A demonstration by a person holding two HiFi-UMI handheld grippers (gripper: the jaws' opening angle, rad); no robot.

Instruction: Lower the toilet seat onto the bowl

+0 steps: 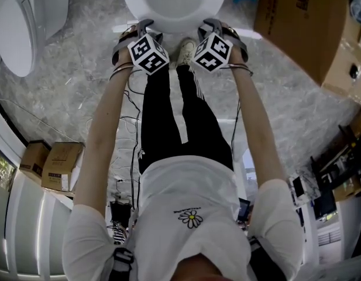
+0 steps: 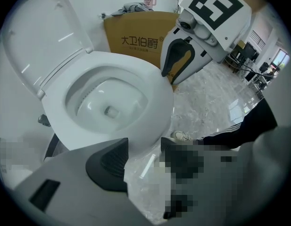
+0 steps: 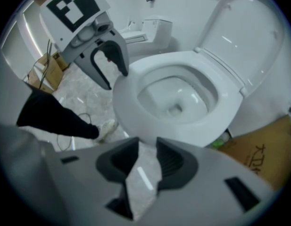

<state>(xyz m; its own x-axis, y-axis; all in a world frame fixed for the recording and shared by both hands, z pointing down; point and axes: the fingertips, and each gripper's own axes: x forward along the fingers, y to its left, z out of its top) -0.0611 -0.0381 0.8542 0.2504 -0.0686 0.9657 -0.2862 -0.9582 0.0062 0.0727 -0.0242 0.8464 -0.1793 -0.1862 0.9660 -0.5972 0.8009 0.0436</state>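
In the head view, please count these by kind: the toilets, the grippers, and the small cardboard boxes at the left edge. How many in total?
Toilets: 2
Grippers: 2, the left gripper and the right gripper
Small cardboard boxes: 2
Total: 6

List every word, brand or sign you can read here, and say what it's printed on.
"大卫伯爵" with ®: on the cardboard box.
Print on that box in the head view: blurred.
Small line above the daisy on the white shirt: too small to read.
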